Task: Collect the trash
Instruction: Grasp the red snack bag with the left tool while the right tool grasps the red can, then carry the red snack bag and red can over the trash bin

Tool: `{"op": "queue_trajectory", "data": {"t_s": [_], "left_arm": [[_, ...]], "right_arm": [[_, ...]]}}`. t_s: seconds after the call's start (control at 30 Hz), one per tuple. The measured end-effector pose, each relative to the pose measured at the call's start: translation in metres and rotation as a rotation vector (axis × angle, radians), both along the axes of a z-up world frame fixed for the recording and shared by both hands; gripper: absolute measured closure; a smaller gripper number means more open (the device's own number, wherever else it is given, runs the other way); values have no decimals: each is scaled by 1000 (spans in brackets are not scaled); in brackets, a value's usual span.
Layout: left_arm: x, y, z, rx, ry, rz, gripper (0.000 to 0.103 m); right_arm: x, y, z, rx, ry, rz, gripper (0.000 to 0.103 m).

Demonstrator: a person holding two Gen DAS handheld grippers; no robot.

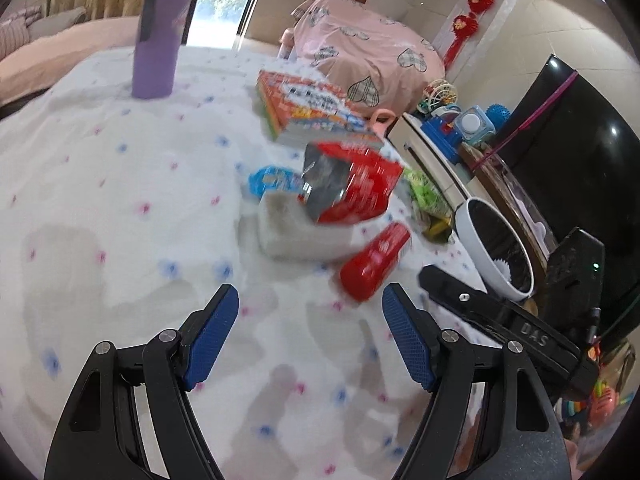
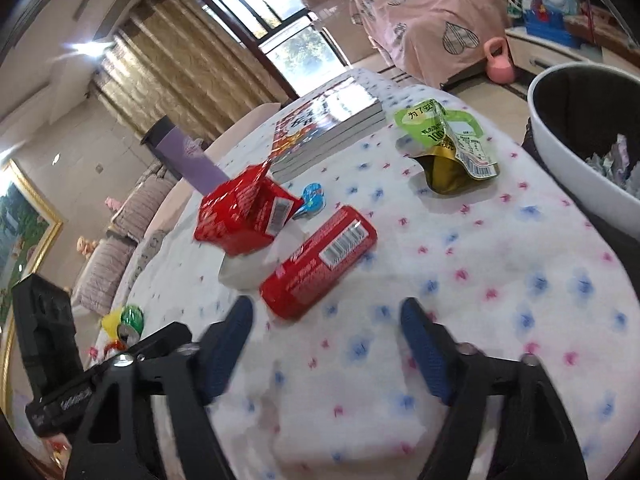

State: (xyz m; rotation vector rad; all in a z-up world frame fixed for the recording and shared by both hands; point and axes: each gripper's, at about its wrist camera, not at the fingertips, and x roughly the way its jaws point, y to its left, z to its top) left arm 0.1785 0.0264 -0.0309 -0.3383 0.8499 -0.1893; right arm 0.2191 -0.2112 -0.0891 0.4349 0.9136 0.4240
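A red can (image 2: pixel 320 260) lies on its side on the flower-print cloth (image 2: pixel 460 280), just ahead of my right gripper (image 2: pixel 326 304). That gripper is open, and the can's near end sits by its left finger, outside the pads. Behind the can, a torn red carton (image 2: pixel 244 216) rests on a white lump (image 2: pixel 256 264). Further back are a blue wrapper (image 2: pixel 314 198) and a green and gold pouch (image 2: pixel 452 148). My left gripper (image 1: pixel 309 287) is open over bare cloth. From there the red can (image 1: pixel 374 260) is ahead to the right and the carton (image 1: pixel 352 188) beyond it.
A white bin (image 2: pixel 560 160) with a dark liner stands at the table's right edge, also seen as the bin (image 1: pixel 500 248). A stack of books (image 2: pixel 328 124) and a purple bottle (image 2: pixel 188 156) stand at the back. A green can (image 2: pixel 130 320) lies far left. A black screen (image 1: pixel 580 152) is on the right.
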Motion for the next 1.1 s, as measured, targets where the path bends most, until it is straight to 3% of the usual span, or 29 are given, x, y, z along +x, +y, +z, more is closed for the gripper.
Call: {"op": "queue_trajectory", "data": {"t_s": [0.33, 0.43, 0.5, 0.57, 0.93, 1.1], "left_arm": [[48, -12, 5, 14, -30, -43, 28], [61, -19, 4, 11, -32, -75, 47], [66, -25, 3, 11, -30, -113, 76], [64, -28, 3, 18, -30, -138, 97], [5, 30, 13, -78, -59, -26, 102], [-9, 40, 6, -98, -31, -29, 102]], "right_arm": [[30, 6, -10, 44, 53, -6, 37], [32, 5, -12, 50, 58, -6, 37], [31, 5, -12, 54, 58, -6, 37], [32, 5, -11, 55, 59, -5, 37], [41, 24, -9, 6, 54, 9, 38], [43, 44, -8, -96, 22, 20, 52]]}}
